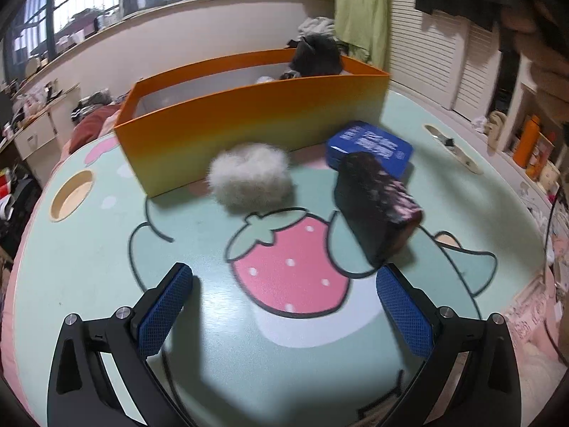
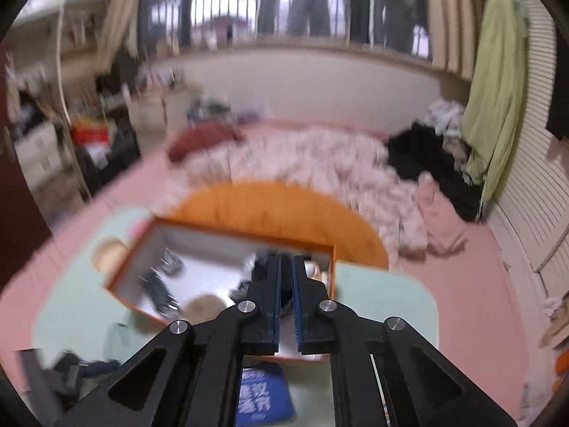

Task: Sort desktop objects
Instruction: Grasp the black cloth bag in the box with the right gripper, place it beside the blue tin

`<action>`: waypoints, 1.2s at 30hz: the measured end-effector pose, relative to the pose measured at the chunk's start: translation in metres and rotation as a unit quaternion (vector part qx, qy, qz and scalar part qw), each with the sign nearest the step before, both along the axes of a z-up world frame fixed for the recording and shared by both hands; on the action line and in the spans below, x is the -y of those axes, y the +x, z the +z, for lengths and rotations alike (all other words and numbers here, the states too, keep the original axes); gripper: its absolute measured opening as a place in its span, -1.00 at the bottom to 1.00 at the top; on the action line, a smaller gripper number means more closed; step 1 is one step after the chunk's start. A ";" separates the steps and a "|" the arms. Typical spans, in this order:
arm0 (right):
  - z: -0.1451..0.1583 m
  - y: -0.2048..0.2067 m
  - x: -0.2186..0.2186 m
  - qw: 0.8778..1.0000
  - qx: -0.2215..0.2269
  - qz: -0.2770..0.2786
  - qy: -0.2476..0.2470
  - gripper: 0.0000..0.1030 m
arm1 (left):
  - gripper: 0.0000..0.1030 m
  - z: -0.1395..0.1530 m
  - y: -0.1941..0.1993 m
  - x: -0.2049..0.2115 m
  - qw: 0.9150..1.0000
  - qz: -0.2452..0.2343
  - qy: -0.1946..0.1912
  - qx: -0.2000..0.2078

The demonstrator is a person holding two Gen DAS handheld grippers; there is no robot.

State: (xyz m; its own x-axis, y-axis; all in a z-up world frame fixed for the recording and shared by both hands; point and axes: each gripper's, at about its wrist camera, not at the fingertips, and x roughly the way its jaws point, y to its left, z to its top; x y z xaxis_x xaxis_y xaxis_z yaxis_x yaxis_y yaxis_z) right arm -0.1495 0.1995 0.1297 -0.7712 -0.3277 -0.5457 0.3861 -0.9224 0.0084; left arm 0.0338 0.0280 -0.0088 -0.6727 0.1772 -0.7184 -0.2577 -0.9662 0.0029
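Note:
My left gripper (image 1: 284,274) hangs open low over the table's strawberry picture, with nothing between its blue pads. Ahead of it lie a white fluffy ball (image 1: 249,174), a dark patterned box (image 1: 377,206) and a blue box (image 1: 370,147), all beside the orange bin (image 1: 249,114). A black furry thing (image 1: 316,55) sticks up at the bin's far corner. My right gripper (image 2: 286,259) is high above the orange bin (image 2: 131,259), shut with nothing between its fingers. Several small items lie blurred inside the bin. The blue box (image 2: 263,395) shows under the right gripper.
The round mint table (image 1: 106,249) has a cup hole (image 1: 71,195) at the left. A person's hand (image 1: 519,21) is at the top right of the left wrist view. Behind the table is a bed (image 2: 320,163) with clothes; shelves stand at both sides.

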 end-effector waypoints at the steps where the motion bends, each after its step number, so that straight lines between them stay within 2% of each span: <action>1: 0.004 0.008 -0.007 1.000 -0.004 0.002 -0.011 -0.87 | 0.99 0.001 0.002 -0.001 1.000 -0.007 -0.001 -0.003; 3: 0.004 0.026 -0.021 1.000 -0.006 0.003 -0.030 -0.87 | 0.99 0.005 0.001 -0.005 1.000 -0.013 -0.005 -0.007; 5: -0.007 0.032 -0.031 0.999 0.015 0.006 -0.035 -0.85 | 0.99 0.009 -0.005 -0.006 1.000 -0.015 0.006 -0.002; 7: -0.021 0.027 -0.032 0.998 0.044 0.010 -0.034 -0.72 | 0.99 0.010 -0.014 -0.007 1.000 -0.013 0.023 0.013; 8: -0.027 0.024 -0.029 0.998 0.052 0.010 -0.031 -0.53 | 0.99 0.010 -0.019 -0.007 0.999 -0.010 0.027 0.019; 11: -0.038 0.000 -0.002 0.996 0.086 0.036 -0.011 -0.46 | 0.98 0.007 -0.037 -0.002 0.999 0.024 0.034 0.027; 12: -0.042 -0.010 0.009 0.993 0.107 0.052 -0.011 -0.34 | 0.97 0.008 -0.039 0.003 0.998 0.035 0.042 0.025; 14: -0.053 -0.029 0.023 0.989 0.136 0.052 0.002 -0.23 | 0.97 0.011 -0.035 0.009 0.997 0.035 0.062 0.020; 17: -0.067 -0.057 0.049 0.986 0.155 0.027 0.050 -0.22 | 0.97 0.015 -0.021 0.014 0.997 0.027 0.067 0.004; 20: -0.089 -0.079 0.063 0.977 0.192 0.014 0.092 -0.21 | 0.97 0.008 -0.016 0.015 0.997 0.020 0.069 0.013; 21: -0.097 -0.085 0.064 0.974 0.207 0.009 0.090 -0.39 | 0.97 0.006 -0.013 0.014 0.998 0.020 0.063 0.009; 23: -0.093 -0.083 0.056 0.980 0.192 0.003 0.060 -0.53 | 0.97 0.005 -0.011 0.009 0.999 0.020 0.048 0.006; 25: -0.078 -0.070 0.042 0.987 0.160 0.011 -0.004 -0.56 | 0.97 0.004 -0.011 0.006 0.999 0.017 0.035 0.006; 27: -0.058 -0.043 0.024 0.994 0.102 0.005 -0.050 -0.57 | 0.97 0.003 -0.011 0.003 1.000 0.021 0.023 0.005; 30: -0.038 -0.004 0.003 0.995 0.047 -0.002 -0.083 -0.57 | 0.98 0.000 -0.013 -0.001 1.000 0.024 0.001 0.005; 33: -0.035 0.030 -0.034 0.994 0.026 -0.027 -0.102 -0.57 | 0.99 -0.001 -0.014 -0.001 1.000 0.026 0.000 0.005; 36: -0.052 0.042 -0.064 0.990 0.035 -0.078 -0.116 -0.56 | 0.99 -0.001 -0.014 0.001 1.000 0.027 0.000 0.005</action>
State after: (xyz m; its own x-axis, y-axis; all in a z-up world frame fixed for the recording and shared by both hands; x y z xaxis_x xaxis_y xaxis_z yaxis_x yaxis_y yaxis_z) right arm -0.1073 0.2636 0.0780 -0.7855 -0.3295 -0.5238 0.2294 -0.9412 0.2480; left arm 0.0194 0.0271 -0.0097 -0.6739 0.1413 -0.7251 -0.2057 -0.9786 0.0005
